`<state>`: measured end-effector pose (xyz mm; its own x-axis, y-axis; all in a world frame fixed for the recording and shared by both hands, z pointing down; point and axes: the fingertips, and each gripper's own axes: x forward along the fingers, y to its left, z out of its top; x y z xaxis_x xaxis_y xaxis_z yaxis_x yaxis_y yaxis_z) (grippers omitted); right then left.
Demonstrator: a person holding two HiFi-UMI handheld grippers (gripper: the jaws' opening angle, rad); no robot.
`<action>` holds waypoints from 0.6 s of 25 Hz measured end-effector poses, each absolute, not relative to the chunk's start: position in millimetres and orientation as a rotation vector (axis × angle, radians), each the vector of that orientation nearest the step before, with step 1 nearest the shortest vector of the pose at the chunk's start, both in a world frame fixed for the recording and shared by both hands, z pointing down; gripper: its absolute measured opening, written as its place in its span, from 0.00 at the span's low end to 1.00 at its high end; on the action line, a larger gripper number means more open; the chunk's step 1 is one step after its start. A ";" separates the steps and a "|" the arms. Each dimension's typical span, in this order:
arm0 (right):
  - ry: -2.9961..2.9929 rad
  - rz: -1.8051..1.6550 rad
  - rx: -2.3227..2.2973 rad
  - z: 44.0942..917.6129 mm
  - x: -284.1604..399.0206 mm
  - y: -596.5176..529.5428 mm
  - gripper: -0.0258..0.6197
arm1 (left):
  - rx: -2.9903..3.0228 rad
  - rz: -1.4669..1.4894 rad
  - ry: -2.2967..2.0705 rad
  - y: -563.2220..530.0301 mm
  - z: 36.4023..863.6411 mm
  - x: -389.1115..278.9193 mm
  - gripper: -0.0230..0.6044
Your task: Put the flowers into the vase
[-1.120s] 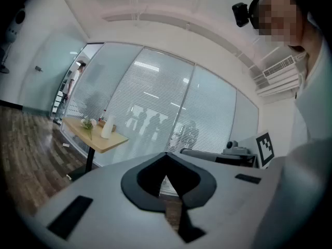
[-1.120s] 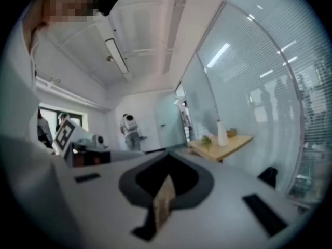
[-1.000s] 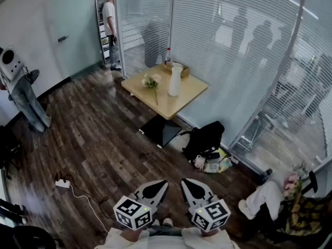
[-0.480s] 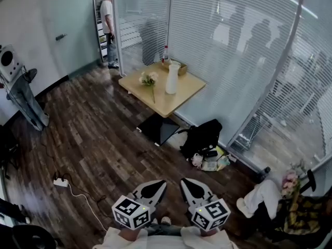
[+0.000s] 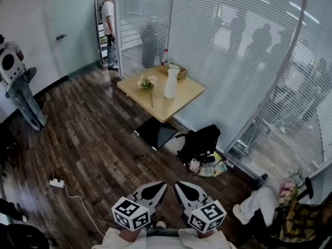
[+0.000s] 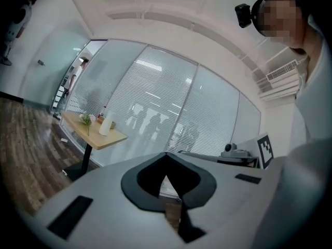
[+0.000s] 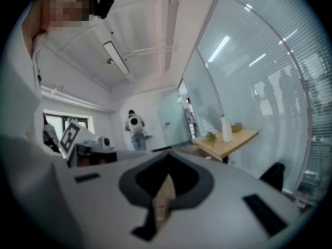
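Standing well back from the bench [image 5: 182, 100], the person holds both tongs low at the bottom edge of the head view, side by side and a little apart; the left tongs [image 5: 160, 187] are pressed together with nothing between them; the right tongs [image 5: 181, 187] are likewise closed and empty; both point across the dark wooden floor [image 5: 98, 139] toward the bench; the white vase [image 5: 170, 83] stands upright on the bench top; the flowers [image 5: 148, 83] lie on the bench just to its left in the head view, blooms toward the far side, stem running toward the near edge; a small box [image 5: 175, 70] sits behind the vase; a black bag [image 5: 199, 141] lies on the floor near the bench's foot.
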<state>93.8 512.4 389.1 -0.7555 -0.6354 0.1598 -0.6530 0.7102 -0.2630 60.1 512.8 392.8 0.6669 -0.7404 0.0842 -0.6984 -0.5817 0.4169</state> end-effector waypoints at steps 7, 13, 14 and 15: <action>-2.831 0.540 1.069 408.3 107.5 499.2 0.06 | 2.417 -0.140 -1.128 499.4 408.6 72.0 0.05; -2.780 0.595 1.060 428.2 112.3 474.7 0.06 | 2.400 -0.102 -1.078 473.0 424.7 82.3 0.05; -2.778 0.594 1.069 428.6 112.3 465.3 0.06 | 2.403 -0.103 -1.073 463.8 424.5 81.6 0.05; -2.778 0.594 1.080 428.8 111.9 455.3 0.06 | 2.407 -0.101 -1.071 453.9 424.8 80.2 0.05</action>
